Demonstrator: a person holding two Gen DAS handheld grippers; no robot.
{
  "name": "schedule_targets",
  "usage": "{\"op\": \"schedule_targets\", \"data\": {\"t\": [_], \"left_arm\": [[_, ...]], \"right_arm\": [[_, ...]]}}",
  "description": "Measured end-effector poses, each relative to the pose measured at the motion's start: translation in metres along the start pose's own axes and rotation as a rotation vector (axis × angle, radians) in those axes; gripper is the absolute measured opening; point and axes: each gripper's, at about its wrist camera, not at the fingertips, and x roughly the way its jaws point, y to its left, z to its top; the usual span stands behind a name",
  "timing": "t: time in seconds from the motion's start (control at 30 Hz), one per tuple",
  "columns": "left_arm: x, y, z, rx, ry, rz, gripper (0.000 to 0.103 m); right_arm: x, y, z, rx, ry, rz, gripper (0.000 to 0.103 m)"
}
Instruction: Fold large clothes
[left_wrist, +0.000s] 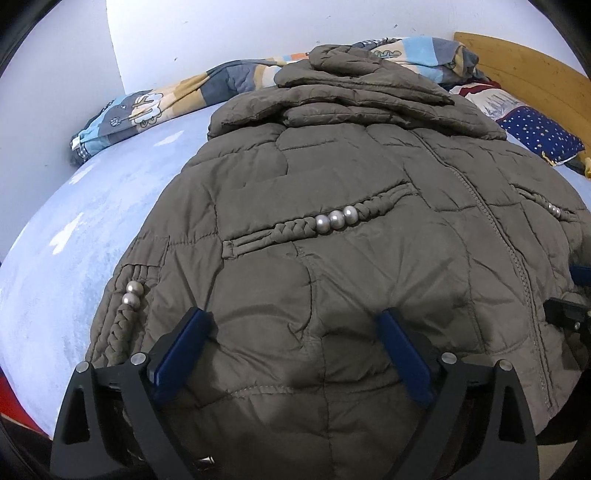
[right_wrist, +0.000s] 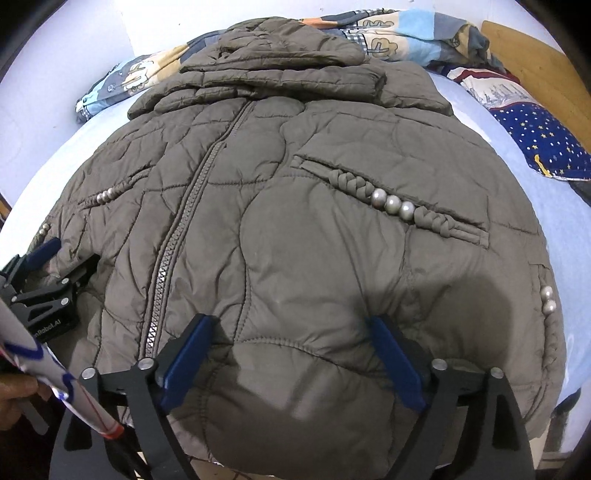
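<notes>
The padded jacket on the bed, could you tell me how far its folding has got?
Done: the sleeves lie folded across the jacket near its collar. In hand: left gripper and right gripper hang open over the hem, gripping nothing. Left: folding the body.

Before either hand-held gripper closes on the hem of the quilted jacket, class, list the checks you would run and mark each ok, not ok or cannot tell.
1. Left hand-held gripper open wide: ok.
2. Right hand-held gripper open wide: ok.
3. Nothing clamped yet; each gripper's pads stand apart over the jacket near its hem: ok.
4. Zipper closed along its visible length: ok.
5. Sleeves folded across the chest below the hood: ok.
6. Hem edge between the pads: cannot tell, it lies below both wrist views.
</notes>
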Motion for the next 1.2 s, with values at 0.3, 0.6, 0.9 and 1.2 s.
{"op": "schedule_targets", "data": {"t": [0.3, 0.6, 0.9, 1.2], "left_arm": [[0.000, -0.001, -0.002, 0.002, -0.017, 0.003, 0.096], [0.000, -0.002, -0.004, 0.012, -0.034, 0.000, 0.096], [0.000, -0.002, -0.005, 0.009, -0.031, 0.002, 0.096], [0.001, -0.002, -0.003, 0.005, -0.023, 0.009, 0.096]], "right_arm": [[0.002, -0.002, -0.003, -0.018, -0.015, 0.002, 0.098], [-0.019, -0.014, 0.001, 0.025, -0.058, 0.017, 0.095], [-0.086, -0.146, -0.015, 0.465, -0.227, -0.110, 0.096], [-0.062, -0.218, -0.065, 0.827, -0.128, 0.070, 0.096]]}}
